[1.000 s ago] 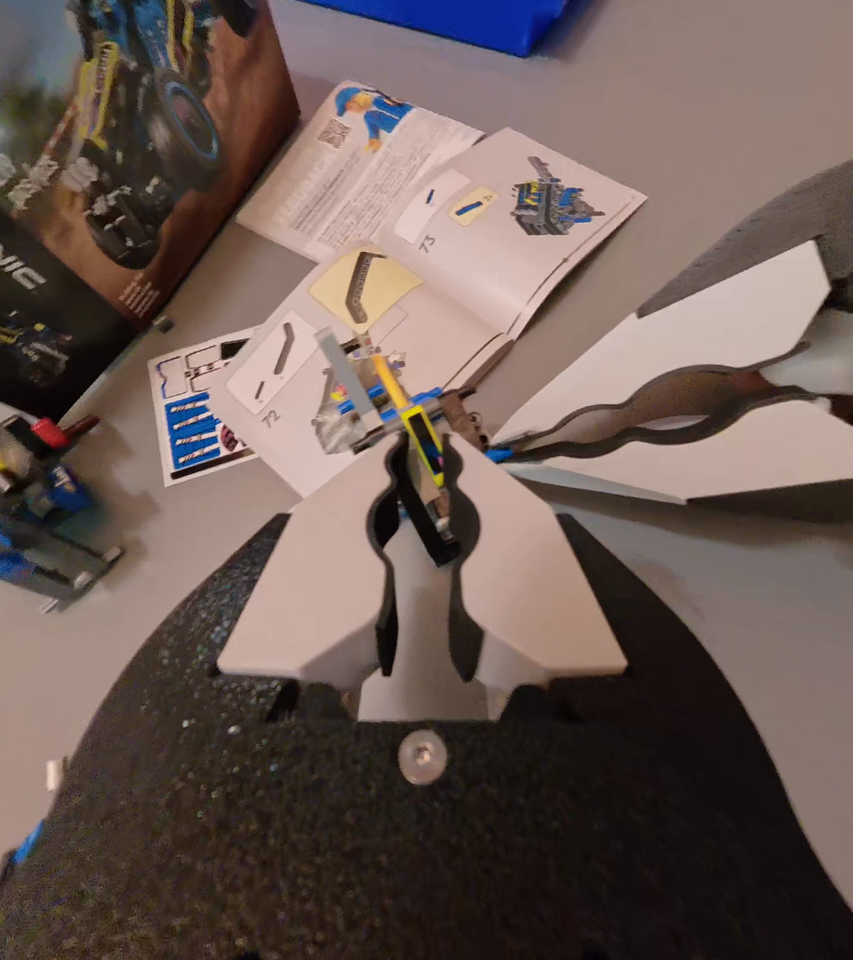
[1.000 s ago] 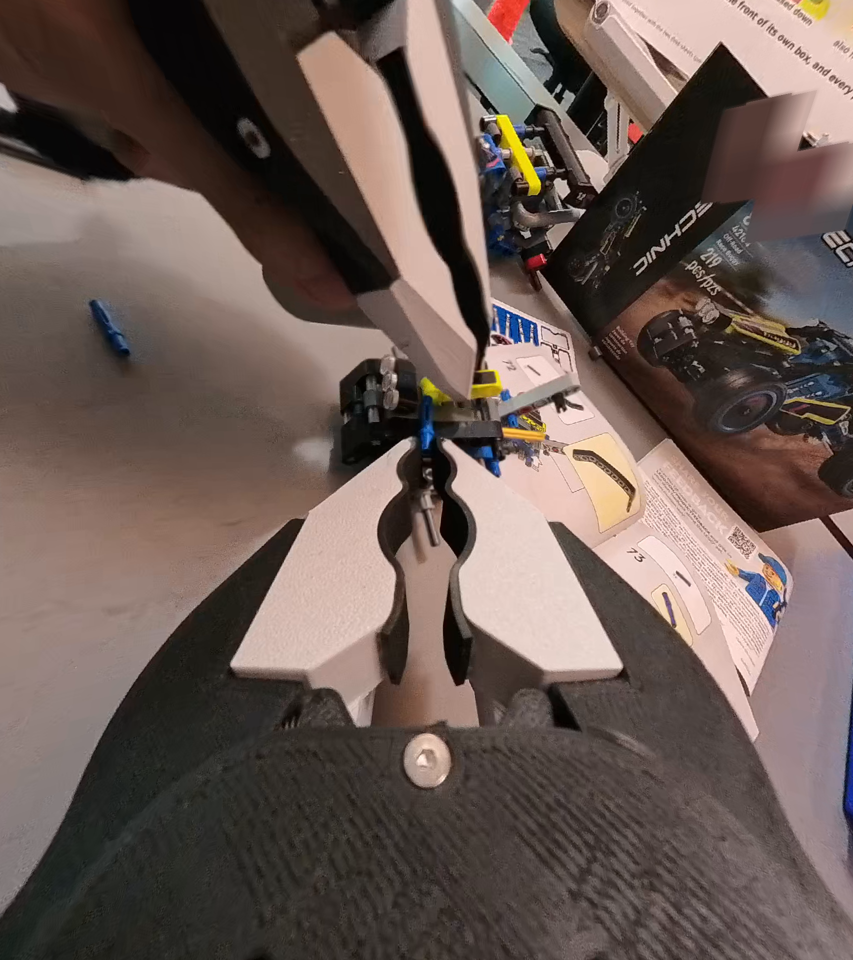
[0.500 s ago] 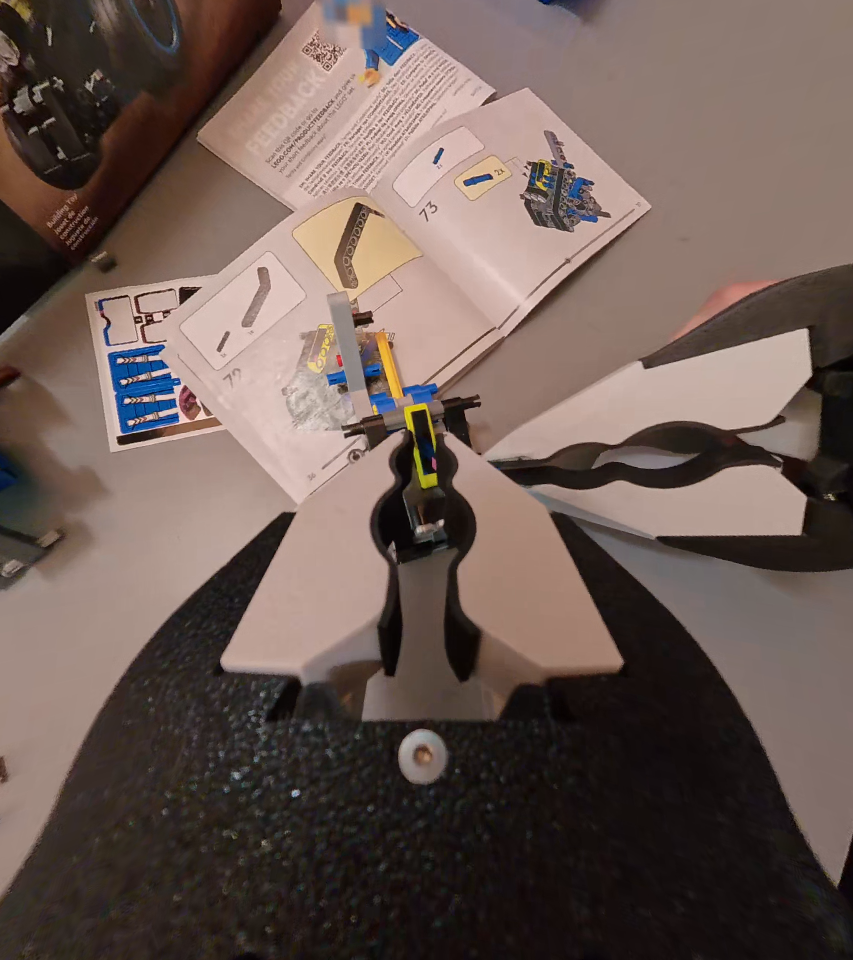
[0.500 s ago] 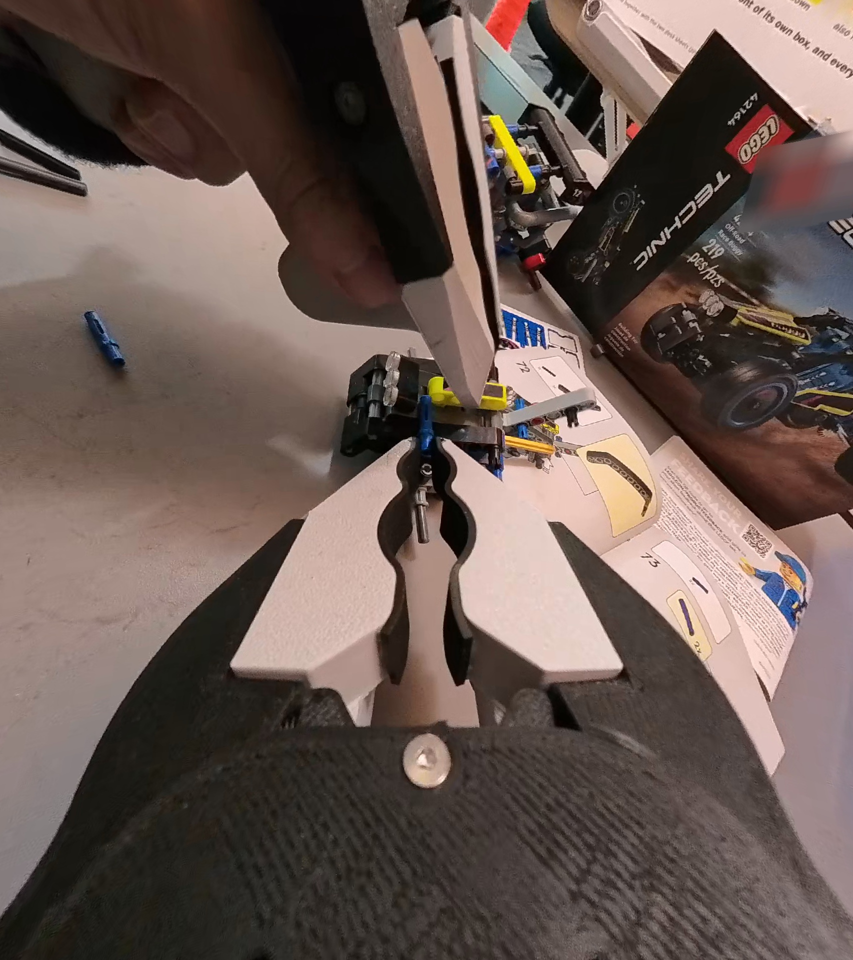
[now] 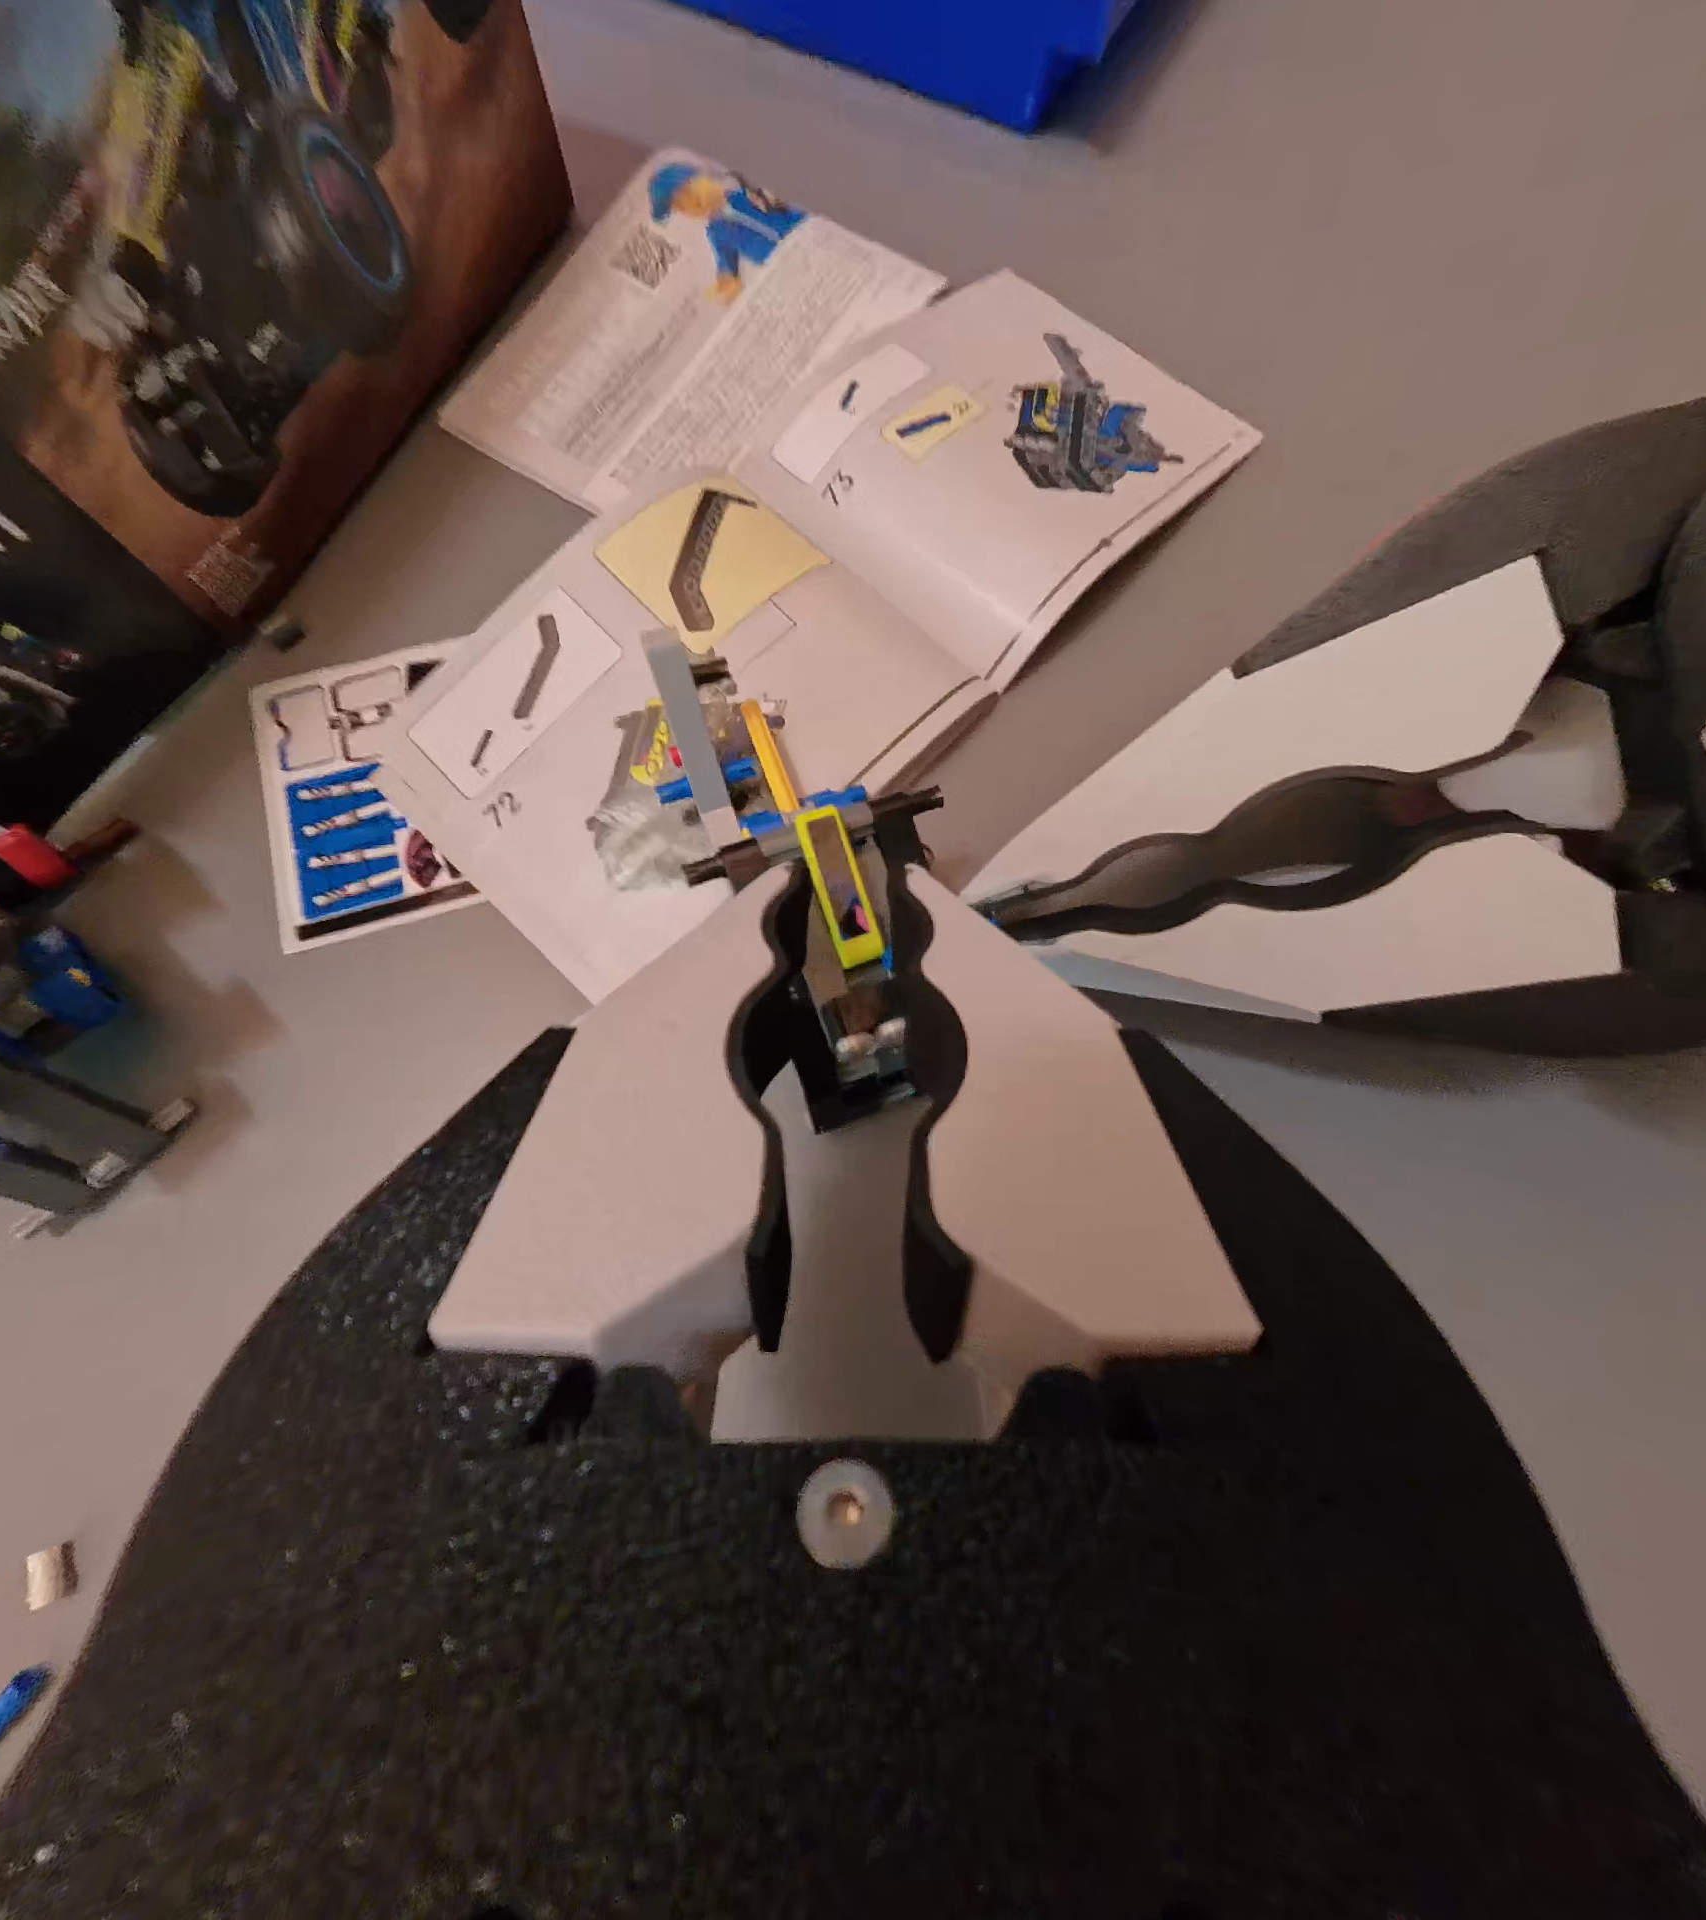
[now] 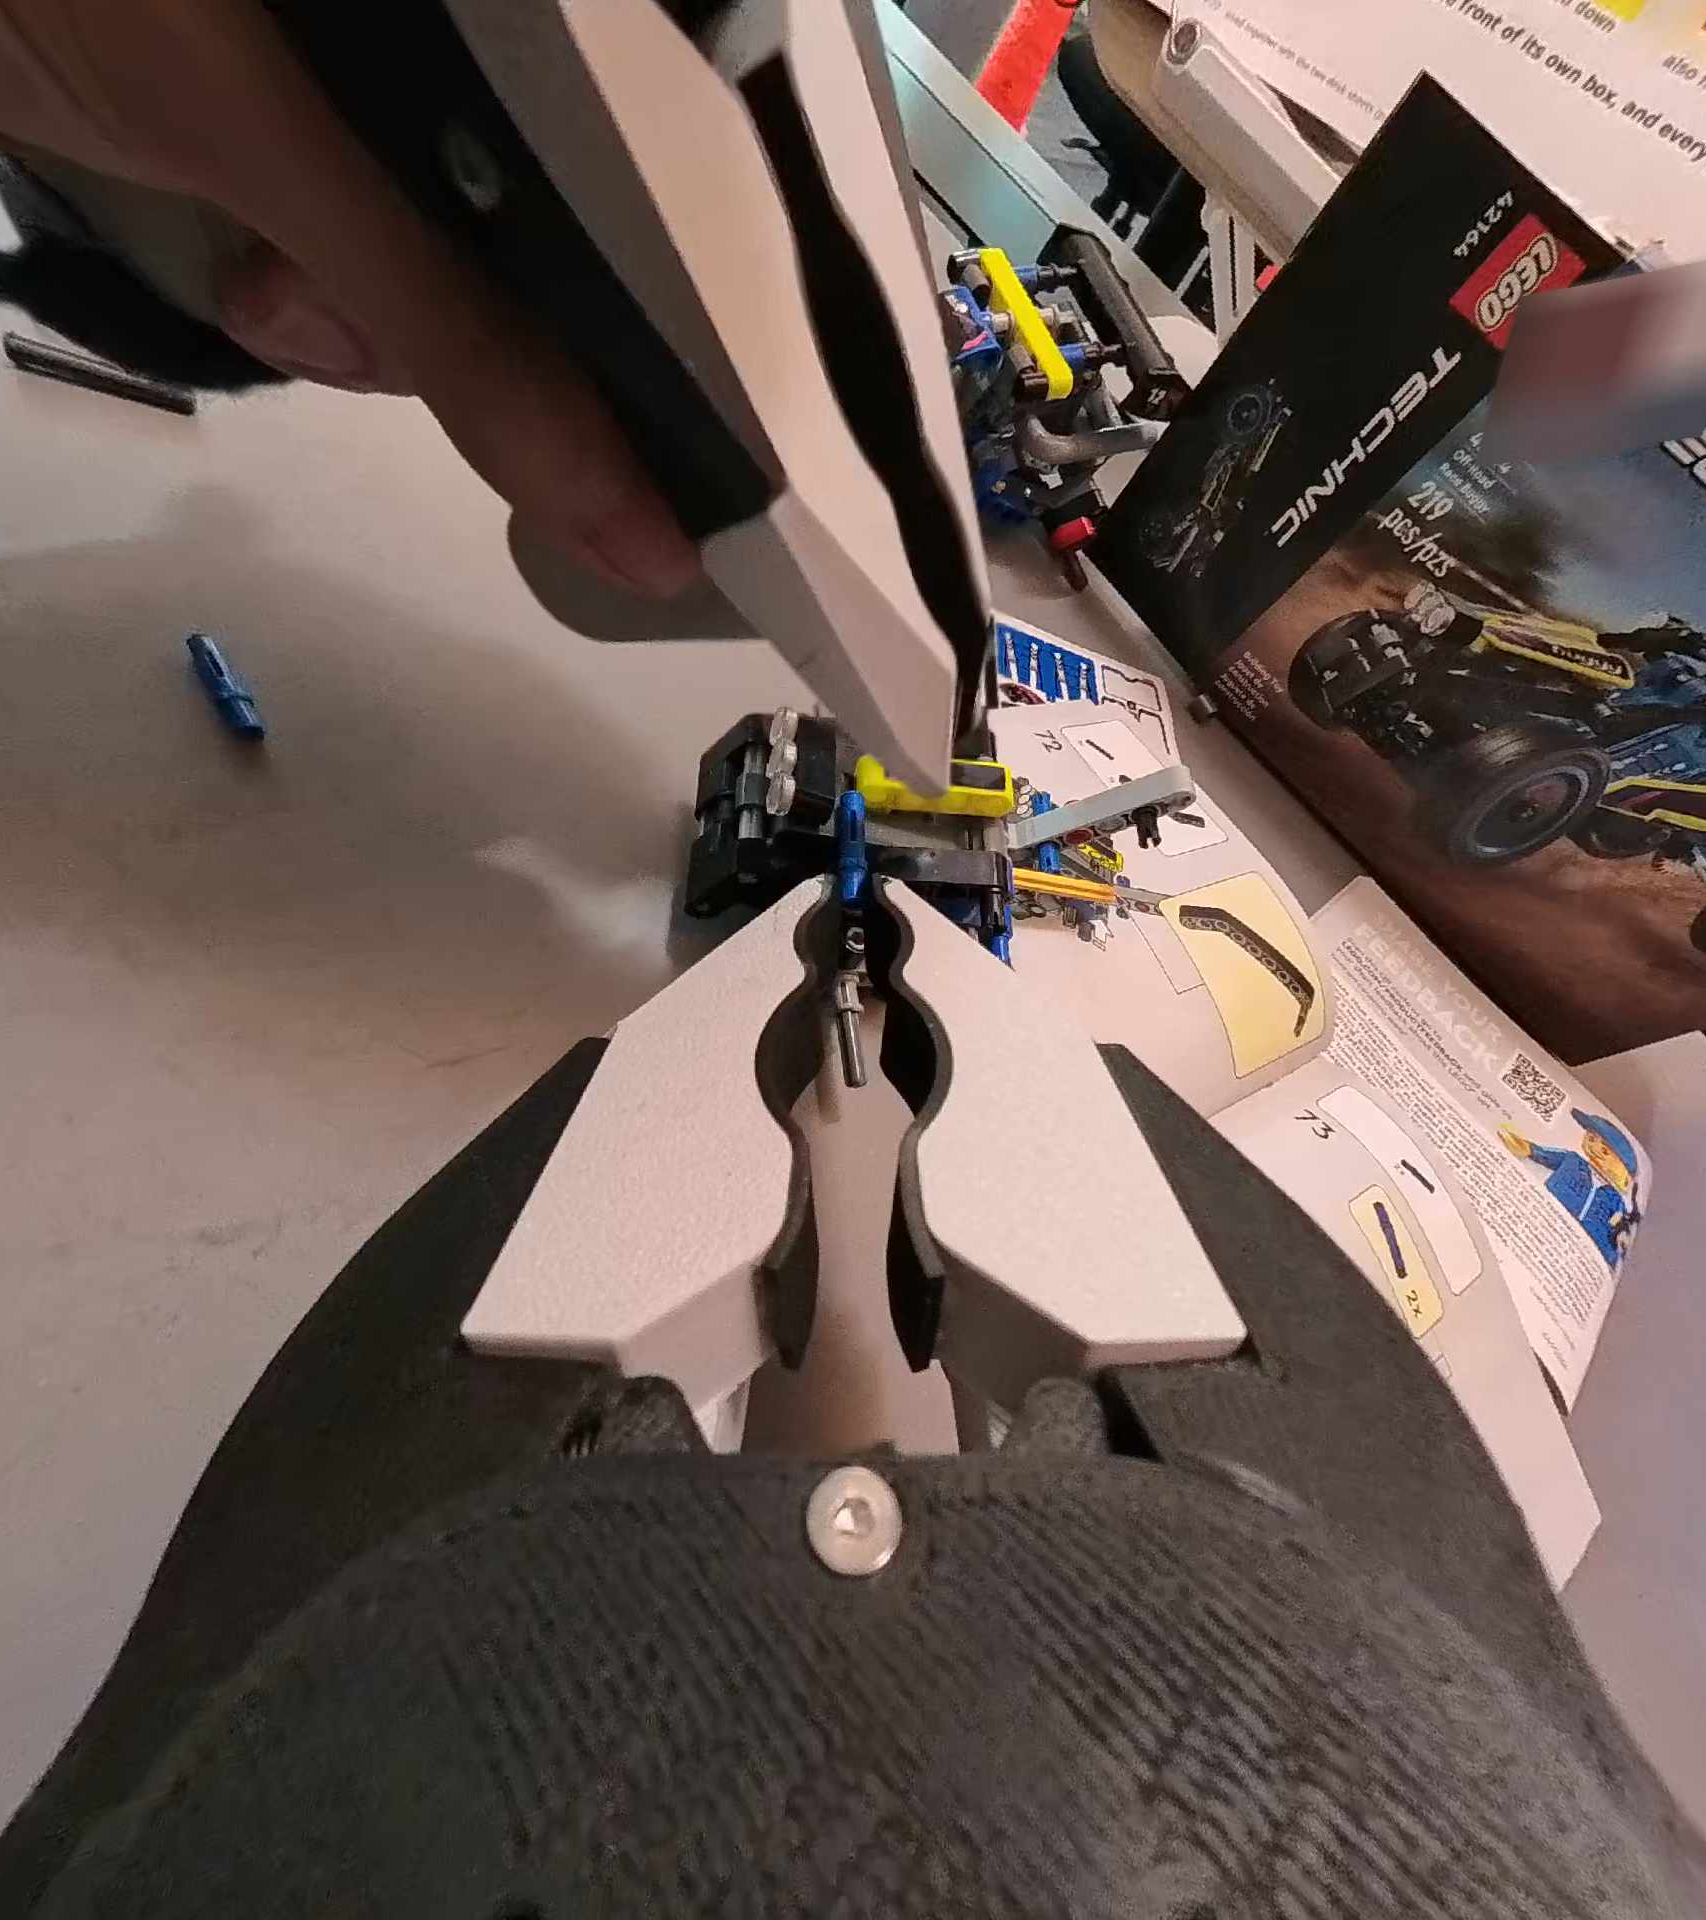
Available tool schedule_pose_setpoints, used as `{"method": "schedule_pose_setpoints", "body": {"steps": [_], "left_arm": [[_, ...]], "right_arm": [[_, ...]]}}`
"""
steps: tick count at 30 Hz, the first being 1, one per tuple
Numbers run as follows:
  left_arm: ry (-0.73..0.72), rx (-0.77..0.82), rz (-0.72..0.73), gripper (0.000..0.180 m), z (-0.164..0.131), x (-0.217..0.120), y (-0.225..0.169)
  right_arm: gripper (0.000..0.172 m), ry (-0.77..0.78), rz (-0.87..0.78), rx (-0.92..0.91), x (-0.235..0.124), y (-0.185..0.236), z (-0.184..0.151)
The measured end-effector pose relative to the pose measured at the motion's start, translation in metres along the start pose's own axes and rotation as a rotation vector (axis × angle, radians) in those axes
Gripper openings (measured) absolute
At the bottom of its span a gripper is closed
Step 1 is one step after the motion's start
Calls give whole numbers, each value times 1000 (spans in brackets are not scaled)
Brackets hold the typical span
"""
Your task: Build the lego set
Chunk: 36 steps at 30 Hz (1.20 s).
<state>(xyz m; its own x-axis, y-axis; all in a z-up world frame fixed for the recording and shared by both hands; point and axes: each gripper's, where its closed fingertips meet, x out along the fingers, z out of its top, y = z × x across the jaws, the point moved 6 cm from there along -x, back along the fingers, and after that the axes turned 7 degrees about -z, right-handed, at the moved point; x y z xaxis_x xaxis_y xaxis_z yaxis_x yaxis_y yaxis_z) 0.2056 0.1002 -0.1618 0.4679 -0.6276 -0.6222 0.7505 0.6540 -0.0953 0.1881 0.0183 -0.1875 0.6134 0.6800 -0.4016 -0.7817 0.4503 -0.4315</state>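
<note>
While our left gripper (image 5: 844, 883) pinches the yellow-topped brick assembly (image 6: 890, 821) from above over the open booklet (image 5: 828, 540), our right gripper (image 6: 854, 914) clamps a blue pin (image 6: 851, 847) standing upright against its near side.

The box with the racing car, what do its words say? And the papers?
I cannot read writing out; it stands here.
Box: white letters, red badge, on the black side.
Booklet: step numbers, small print.
Sticker sheet: too small to read.
White paper behind the box: black print.
</note>
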Motion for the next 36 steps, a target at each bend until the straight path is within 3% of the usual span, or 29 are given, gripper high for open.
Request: {"method": "schedule_pose_setpoints", "body": {"steps": [1, 6, 10, 12, 16, 19, 21, 24, 26, 32, 36], "left_arm": [[-37, 22, 13, 13, 1, -3, 1], [-162, 103, 46, 35, -5, -16, -1], [-206, 142, 76, 41, -14, -21, -6], [-248, 130, 137, 80, -15, -24, -3], [-250, 134, 186, 103, -16, -25, -2], [-180, 163, 205, 98, -18, -20, -3], [-160, 241, 208, 68, -15, -19, -7], [-110, 315, 200, 54, -8, -18, -7], [-85, 321, 149, 27, -2, -15, -6], [-6, 292, -16, 32, 10, 4, 10], [119, 293, -140, 20, 8, 12, 19]], "right_arm": [[2, -1, 1, 1, 0, 0, 0], [2, -7, 10, 12, 1, 0, 0], [2, -11, 18, 17, 1, 0, 0], [2, -14, 22, 22, 1, 1, 0], [1, -18, 29, 30, 1, 0, 0], [1, -18, 32, 28, 1, 1, -1], [2, -17, 32, 25, -2, 1, -1], [2, -16, 36, 11, -10, -3, -3], [2, -51, 45, 41, -17, -11, -2], [2, -59, -3, 118, -29, -44, -19], [2, -71, -9, 163, -33, -58, -30]]}}
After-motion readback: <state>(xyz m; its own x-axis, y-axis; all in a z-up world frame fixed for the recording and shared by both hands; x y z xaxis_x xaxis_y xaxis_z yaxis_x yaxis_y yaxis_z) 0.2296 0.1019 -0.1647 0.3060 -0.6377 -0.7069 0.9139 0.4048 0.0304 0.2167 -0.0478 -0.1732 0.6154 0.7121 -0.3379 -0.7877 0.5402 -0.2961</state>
